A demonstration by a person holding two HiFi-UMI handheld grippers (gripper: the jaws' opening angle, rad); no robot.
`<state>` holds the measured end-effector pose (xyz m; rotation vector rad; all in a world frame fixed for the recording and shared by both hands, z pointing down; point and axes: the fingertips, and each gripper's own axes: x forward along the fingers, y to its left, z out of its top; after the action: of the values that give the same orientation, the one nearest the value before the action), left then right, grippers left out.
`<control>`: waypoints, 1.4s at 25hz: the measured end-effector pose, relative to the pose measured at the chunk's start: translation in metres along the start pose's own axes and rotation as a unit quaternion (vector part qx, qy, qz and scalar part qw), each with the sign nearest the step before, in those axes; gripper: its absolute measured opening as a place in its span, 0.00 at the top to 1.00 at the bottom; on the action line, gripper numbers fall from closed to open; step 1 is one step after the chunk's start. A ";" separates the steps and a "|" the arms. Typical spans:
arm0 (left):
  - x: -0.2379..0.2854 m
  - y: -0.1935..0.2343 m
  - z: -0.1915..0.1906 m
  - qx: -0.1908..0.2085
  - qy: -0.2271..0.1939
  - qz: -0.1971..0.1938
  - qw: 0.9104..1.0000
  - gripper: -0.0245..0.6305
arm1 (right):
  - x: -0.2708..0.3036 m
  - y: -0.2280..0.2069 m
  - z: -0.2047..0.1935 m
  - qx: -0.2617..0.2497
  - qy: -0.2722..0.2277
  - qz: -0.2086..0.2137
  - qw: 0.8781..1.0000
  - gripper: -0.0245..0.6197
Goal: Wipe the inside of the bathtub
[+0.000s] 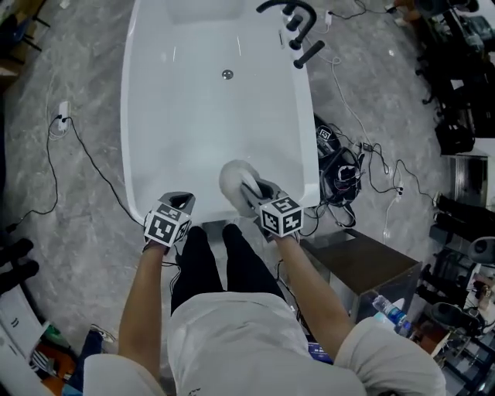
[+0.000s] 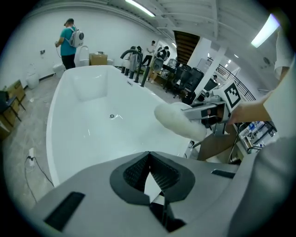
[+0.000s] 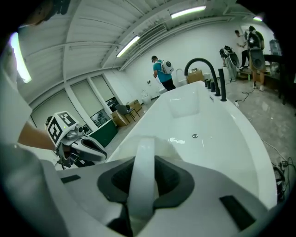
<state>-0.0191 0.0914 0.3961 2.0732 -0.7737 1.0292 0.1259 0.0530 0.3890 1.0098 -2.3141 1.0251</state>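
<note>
The white bathtub (image 1: 155, 116) lies lengthwise in front of me, its drain (image 1: 227, 74) towards the far end. A white fluffy wiping pad (image 1: 232, 179) hangs just inside the tub's near end, and my right gripper (image 1: 251, 189) is shut on its white strap (image 3: 143, 176). My left gripper (image 1: 182, 199) hovers over the near rim to the left of the pad, shut, with nothing held. The left gripper view shows the pad (image 2: 178, 121) ahead on the right, over the tub's inside (image 2: 92, 125). The right gripper view shows the left gripper (image 3: 88, 148) at the left.
A black faucet (image 1: 298, 23) stands on the tub's far right rim. Cables and a black device (image 1: 340, 170) lie on the grey floor to the right, beside a brown box (image 1: 363, 263). A cable (image 1: 62, 131) runs along the left side. A person in teal (image 2: 69, 41) stands beyond the far end.
</note>
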 end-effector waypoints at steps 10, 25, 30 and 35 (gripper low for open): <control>-0.086 -0.050 0.054 -0.028 -0.113 0.056 0.992 0.95 | -0.078 0.048 0.063 -0.054 -0.083 0.018 0.995 0.82; -0.234 -0.076 0.094 0.011 -0.297 0.076 0.952 0.95 | -0.170 0.126 0.100 -0.075 -0.164 -0.009 0.984 0.82; -0.276 -0.072 0.083 0.021 -0.335 0.075 0.939 0.95 | -0.185 0.167 0.113 -0.088 -0.198 -0.020 0.976 0.82; -0.302 -0.074 0.076 0.036 -0.364 0.072 0.928 0.95 | -0.202 0.196 0.117 -0.099 -0.226 -0.031 0.969 0.82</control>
<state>-0.0848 0.1363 0.0865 2.5104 -1.2748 0.3237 0.1002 0.1462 0.1000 1.3302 -2.6539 0.5636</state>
